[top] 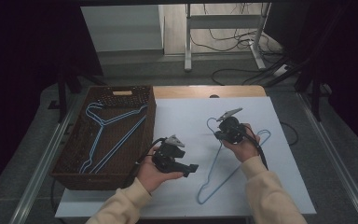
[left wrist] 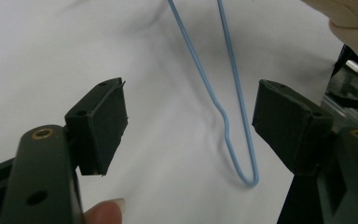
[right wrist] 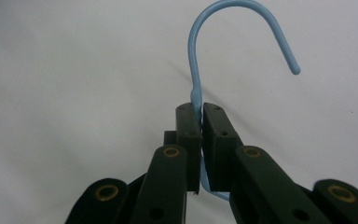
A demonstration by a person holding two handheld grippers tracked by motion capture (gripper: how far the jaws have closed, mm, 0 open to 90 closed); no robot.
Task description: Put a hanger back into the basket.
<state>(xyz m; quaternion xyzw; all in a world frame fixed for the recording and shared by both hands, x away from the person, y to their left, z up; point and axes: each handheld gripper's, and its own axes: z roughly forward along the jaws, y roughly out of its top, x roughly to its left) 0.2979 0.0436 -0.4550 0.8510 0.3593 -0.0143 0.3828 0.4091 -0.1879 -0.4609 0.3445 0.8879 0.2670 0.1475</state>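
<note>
Judging from how things are lying, the work is partway through: two blue wire hangers point(top: 103, 135) are already resting inside the brown wicker basket point(top: 74, 154) at the desk's nine o'clock side, while a third blue hanger point(top: 223, 179) is lying on the white desk point(top: 186, 116) and looks to be the one waiting to join them. The right hand-held gripper point(top: 223, 131) is clamping this hanger at its neck, just below the hook point(right wrist: 242, 28); in the right gripper view its jaws are pressing together on the wire with the hook curving up toward twelve o'clock. The left hand-held gripper point(top: 192, 169) is hovering with its jaws standing wide apart and nothing between the pads point(left wrist: 109, 123); in the left gripper view the hanger's shoulder bend point(left wrist: 249, 177) is lying on the desk between and beyond the two jaws, not yet gripped. What is left, as I read it, is securing a second hold if wanted, lifting the hanger, and carrying it toward nine o'clock over the basket wall. As for room, the desk's middle is offering bare space between the hanger and the basket, so the crossing is looking unobstructed. The hanger's lower corner is sitting near the desk's six o'clock edge, and its far shoulder is reaching toward three o'clock. The basket's rim is standing higher than the desk, so the wire will need lifting clear of it, and the hangers inside are already taking up much of the basket floor.
</note>
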